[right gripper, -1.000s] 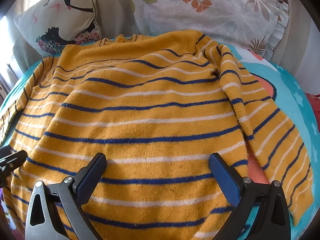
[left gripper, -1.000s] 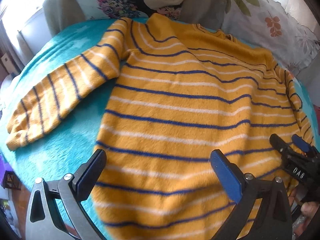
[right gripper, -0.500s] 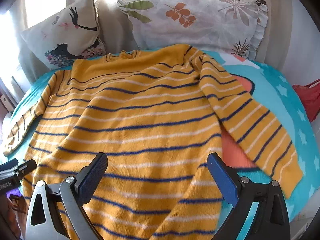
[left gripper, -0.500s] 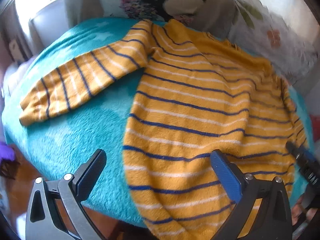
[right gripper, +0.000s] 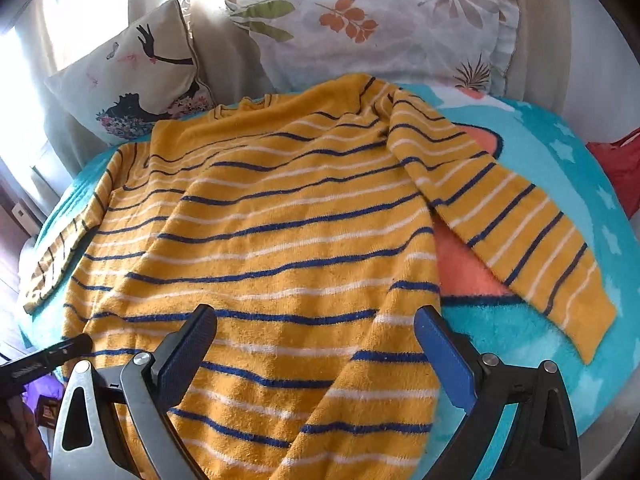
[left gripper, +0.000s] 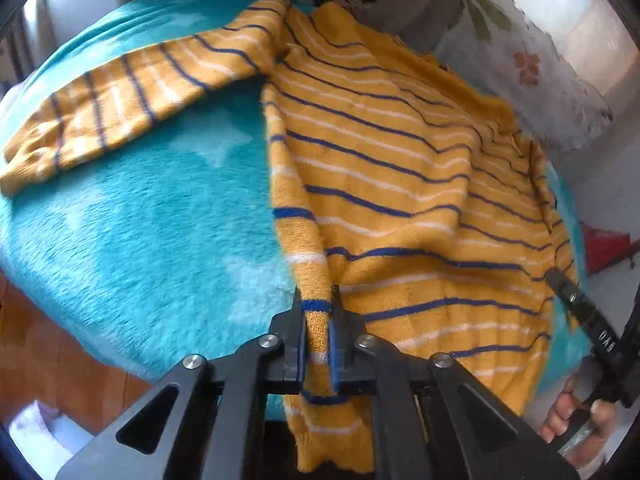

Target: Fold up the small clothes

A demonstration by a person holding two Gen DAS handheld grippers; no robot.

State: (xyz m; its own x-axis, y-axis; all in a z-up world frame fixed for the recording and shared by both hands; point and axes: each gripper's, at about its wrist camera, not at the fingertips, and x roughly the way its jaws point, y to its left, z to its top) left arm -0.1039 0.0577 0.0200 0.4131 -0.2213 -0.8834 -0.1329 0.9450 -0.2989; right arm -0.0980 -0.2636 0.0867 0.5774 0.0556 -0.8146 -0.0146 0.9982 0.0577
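Note:
A yellow sweater (right gripper: 280,216) with blue and white stripes lies front-down, spread over a turquoise blanket (left gripper: 152,216), both sleeves out to the sides. In the left wrist view my left gripper (left gripper: 318,320) is shut on the sweater (left gripper: 380,184) at its lower left side edge, and the cloth bunches into a ridge between the blue pads. My right gripper (right gripper: 316,344) stands open above the lower right part of the sweater, its pads apart with cloth lying under them, not pinched. The right gripper (left gripper: 580,312) also shows at the right edge of the left wrist view, held by a hand (left gripper: 576,428).
Two pillows lean at the back: one with a dark figure print (right gripper: 136,80) and one with a leaf print (right gripper: 380,24). A red object (right gripper: 620,160) lies at the far right. Wooden floor (left gripper: 48,352) shows beyond the blanket's near left edge.
My left gripper has shifted leftward to the sweater's side edge and shut on it. The right gripper has pulled back a little, showing more of the bed, and stays open.

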